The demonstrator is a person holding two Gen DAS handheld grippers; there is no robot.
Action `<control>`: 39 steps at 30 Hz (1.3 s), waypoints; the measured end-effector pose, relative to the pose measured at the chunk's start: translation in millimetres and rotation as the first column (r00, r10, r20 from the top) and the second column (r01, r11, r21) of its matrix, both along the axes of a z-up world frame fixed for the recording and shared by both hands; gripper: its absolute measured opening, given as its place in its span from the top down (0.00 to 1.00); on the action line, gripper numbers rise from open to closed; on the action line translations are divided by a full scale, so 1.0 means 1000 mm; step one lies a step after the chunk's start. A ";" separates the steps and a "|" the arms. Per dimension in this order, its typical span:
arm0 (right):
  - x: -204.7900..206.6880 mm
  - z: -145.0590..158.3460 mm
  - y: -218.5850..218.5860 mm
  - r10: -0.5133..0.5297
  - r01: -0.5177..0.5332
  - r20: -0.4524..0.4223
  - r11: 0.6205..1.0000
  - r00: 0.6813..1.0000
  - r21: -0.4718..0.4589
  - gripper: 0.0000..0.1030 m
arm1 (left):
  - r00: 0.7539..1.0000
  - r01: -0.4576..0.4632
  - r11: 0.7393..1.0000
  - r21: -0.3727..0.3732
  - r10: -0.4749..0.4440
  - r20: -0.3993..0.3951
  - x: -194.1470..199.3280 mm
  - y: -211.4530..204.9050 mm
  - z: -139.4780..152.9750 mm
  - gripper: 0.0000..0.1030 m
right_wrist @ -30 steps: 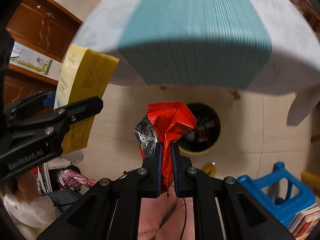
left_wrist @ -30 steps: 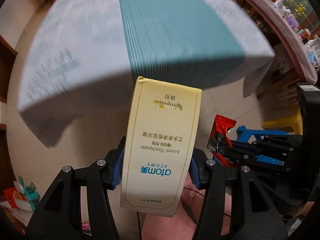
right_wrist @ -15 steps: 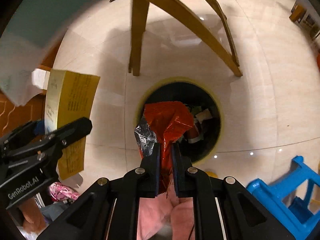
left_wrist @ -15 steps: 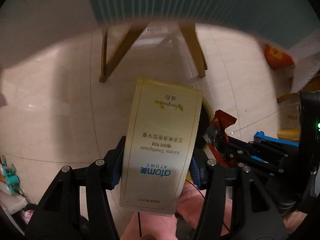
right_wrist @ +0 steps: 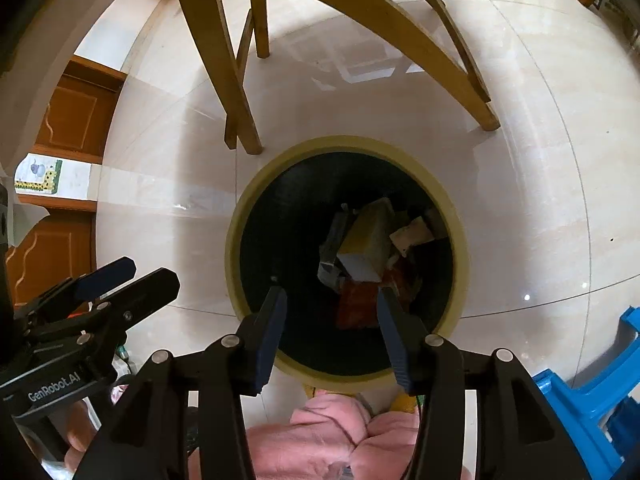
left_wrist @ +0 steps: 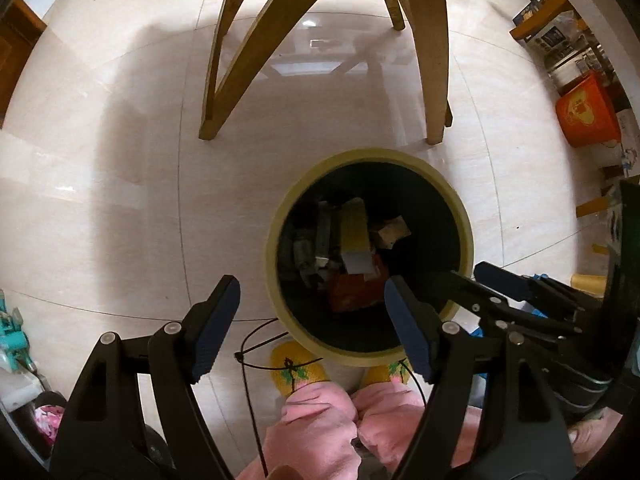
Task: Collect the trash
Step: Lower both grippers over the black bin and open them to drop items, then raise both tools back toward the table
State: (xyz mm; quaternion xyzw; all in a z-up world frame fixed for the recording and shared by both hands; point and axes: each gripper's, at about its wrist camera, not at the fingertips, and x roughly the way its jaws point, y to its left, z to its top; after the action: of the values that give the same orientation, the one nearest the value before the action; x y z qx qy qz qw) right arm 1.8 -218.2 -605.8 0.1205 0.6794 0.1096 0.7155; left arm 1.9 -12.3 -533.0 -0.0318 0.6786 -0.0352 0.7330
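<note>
Bin (right_wrist: 236,240) bottom dark; trash (right_wrist: 360,256) partly indistinct.

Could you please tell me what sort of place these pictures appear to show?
Probably a room in a home, seen from under a table: a glossy tiled floor, wooden table legs and a round waste bin holding discarded packaging. A panelled wooden cabinet and a blue plastic stool fit that.

Box (left_wrist: 354,236) & wrapper (left_wrist: 352,294) now in bin (left_wrist: 280,216)

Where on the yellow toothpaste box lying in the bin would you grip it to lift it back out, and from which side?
Grip the yellow box across its narrow long sides near the pale end, coming straight down through the bin mouth. It lies tilted on top of the other rubbish, and the walls probably block any sideways approach.
</note>
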 end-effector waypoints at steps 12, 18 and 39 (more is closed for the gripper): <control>-0.019 0.110 0.003 0.018 -0.018 0.042 1.000 0.999 0.004 0.54 | 0.998 0.002 1.000 0.023 -0.003 0.069 -0.002 -0.003 0.117 0.30; -0.015 0.205 -0.007 0.043 -0.044 0.086 0.999 0.995 0.003 0.54 | 0.993 -0.013 0.999 0.034 0.009 0.120 -0.004 -0.001 0.219 0.30; -0.005 0.556 0.008 0.260 -0.270 0.426 0.962 0.867 -0.036 0.54 | 0.891 -0.101 0.994 0.043 0.071 0.448 -0.011 0.019 0.548 0.30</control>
State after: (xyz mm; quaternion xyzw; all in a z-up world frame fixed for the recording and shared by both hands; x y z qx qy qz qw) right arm -3.1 -210.6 -49.6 0.0080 0.5151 0.2387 0.8232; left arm -9.2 6.7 14.5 -0.0289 0.4912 0.0130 0.8704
